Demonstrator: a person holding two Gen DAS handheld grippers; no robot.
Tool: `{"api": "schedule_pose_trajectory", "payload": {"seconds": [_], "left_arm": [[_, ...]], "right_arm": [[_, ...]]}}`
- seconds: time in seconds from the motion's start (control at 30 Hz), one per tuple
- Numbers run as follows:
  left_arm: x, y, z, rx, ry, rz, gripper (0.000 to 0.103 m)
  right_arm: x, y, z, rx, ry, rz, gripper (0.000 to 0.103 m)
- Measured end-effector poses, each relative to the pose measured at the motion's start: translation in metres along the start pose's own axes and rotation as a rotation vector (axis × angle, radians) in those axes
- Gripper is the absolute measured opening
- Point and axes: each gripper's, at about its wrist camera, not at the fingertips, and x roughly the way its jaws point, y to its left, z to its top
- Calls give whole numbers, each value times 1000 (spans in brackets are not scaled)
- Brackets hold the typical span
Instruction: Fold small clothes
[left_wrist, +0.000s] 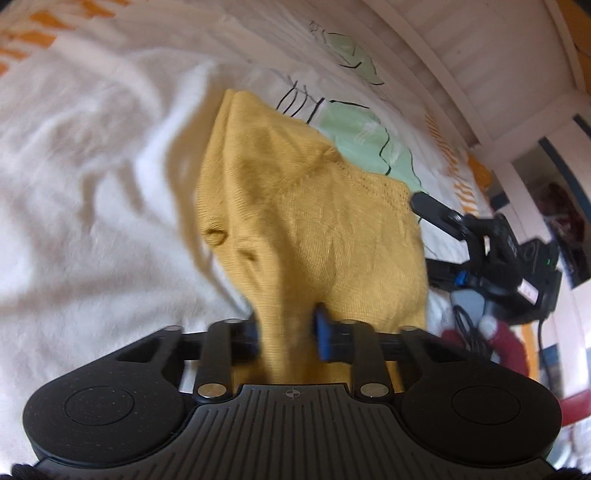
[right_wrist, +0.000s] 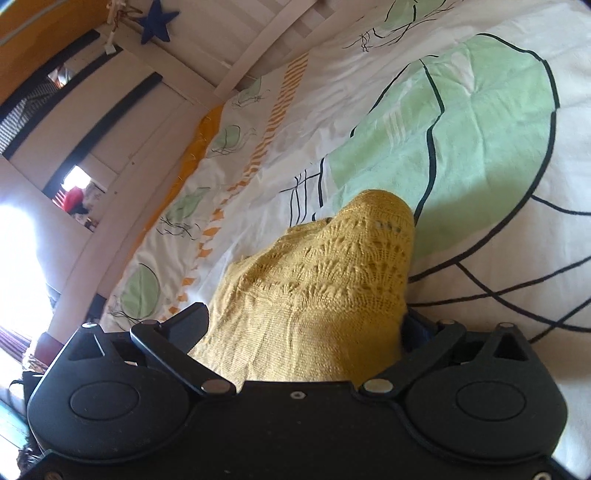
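Observation:
A mustard-yellow knitted garment (left_wrist: 295, 206) with a lacy patterned edge (right_wrist: 332, 266) hangs lifted above the bed. My left gripper (left_wrist: 286, 332) is shut on a bunched part of it, the blue pads (left_wrist: 325, 336) pinching the cloth. My right gripper (right_wrist: 303, 325) has its fingers (right_wrist: 188, 321) spread wide, and the lacy part lies over and between them. In the left wrist view the right gripper (left_wrist: 432, 240) shows at the garment's right edge, its two black fingers apart.
A white bedcover (right_wrist: 498, 122) printed with green leaves, black lines and orange stripes lies beneath. A white slatted bed frame (left_wrist: 480, 74) runs along the far side. A red object (left_wrist: 509, 343) and cables sit beyond the right gripper.

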Motion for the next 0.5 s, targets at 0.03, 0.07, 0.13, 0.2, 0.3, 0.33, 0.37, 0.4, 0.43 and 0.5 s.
{"api": "schedule_pose_trajectory", "payload": {"seconds": [0.03, 0.07, 0.13, 0.2, 0.3, 0.33, 0.37, 0.4, 0.43, 0.5], "left_arm": [[0, 3, 1, -24, 6, -18, 18], [0, 5, 1, -40, 11, -30, 16], [0, 6, 3, -42, 19, -46, 15], [-2, 5, 3, -45, 26, -76, 13], [-12, 6, -2, -78, 46, -127, 13], [-16, 4, -5, -81, 53, -139, 13], [-20, 1, -10, -81, 61, -145, 13], [-24, -2, -16, -81, 73, -152, 12], [-28, -6, -23, -79, 85, -160, 13], [-35, -16, -42, -68, 115, -171, 12]], "right_arm": [[-1, 0, -1, -4, -1, 9, 101], [-2, 1, -1, -16, 3, -3, 84], [0, 4, -1, -29, 29, -65, 40], [-5, 6, -1, 1, 27, -77, 39], [-18, 16, -2, 27, 16, -101, 37], [-24, 21, -3, 31, 13, -102, 37], [-31, 25, -6, 31, 13, -104, 37], [-39, 29, -10, 30, 18, -110, 37], [-48, 34, -14, 31, 24, -118, 37], [-65, 40, -26, 32, 47, -139, 37]]}}
